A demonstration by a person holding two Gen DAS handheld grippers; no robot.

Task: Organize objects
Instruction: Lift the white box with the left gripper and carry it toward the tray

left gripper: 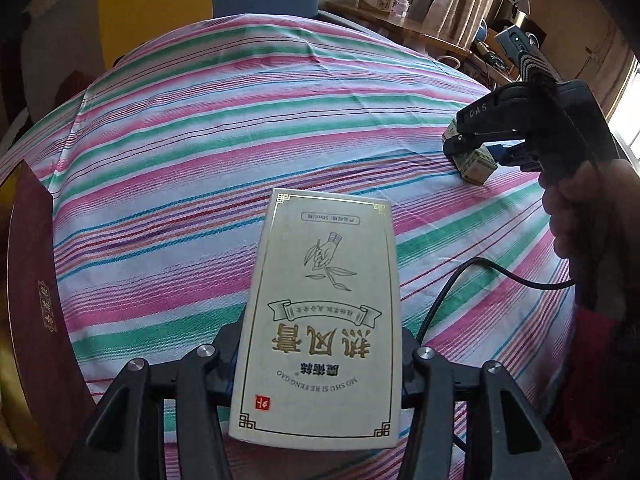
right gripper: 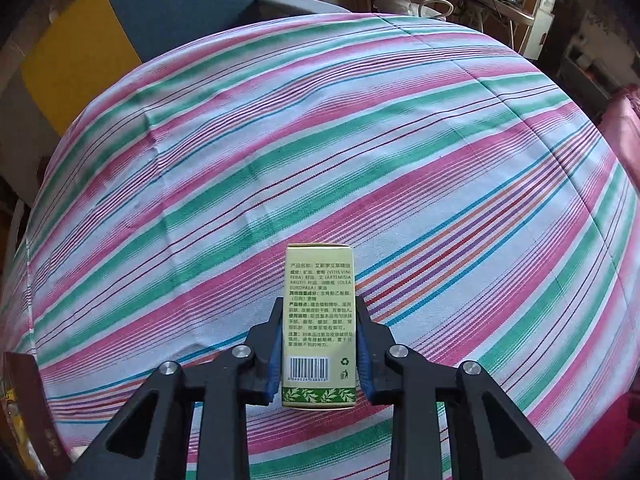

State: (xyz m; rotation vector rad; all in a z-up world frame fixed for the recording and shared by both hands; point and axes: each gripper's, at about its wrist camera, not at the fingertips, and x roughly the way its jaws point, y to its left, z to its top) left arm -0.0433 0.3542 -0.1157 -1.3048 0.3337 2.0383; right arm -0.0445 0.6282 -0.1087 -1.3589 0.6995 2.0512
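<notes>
A tall white box (left gripper: 320,312) with gold print stands between the fingers of my left gripper (left gripper: 318,360), which is shut on its lower sides above the striped cloth (left gripper: 200,140). My right gripper (right gripper: 319,344) is shut on a small green box (right gripper: 319,320), its blue pads (right gripper: 275,356) pressing both sides. The left wrist view also shows the right gripper (left gripper: 472,144) at the right edge of the table, gripping the small green box (left gripper: 478,166), with a person's hand (left gripper: 580,208) behind it.
A dark red box (left gripper: 36,280) with gold marks lies at the table's left edge, also seen as the dark red box (right gripper: 24,400). A black cable (left gripper: 460,284) trails over the cloth. A blue and yellow chair (right gripper: 160,8) and a cluttered wooden desk (left gripper: 400,24) stand behind.
</notes>
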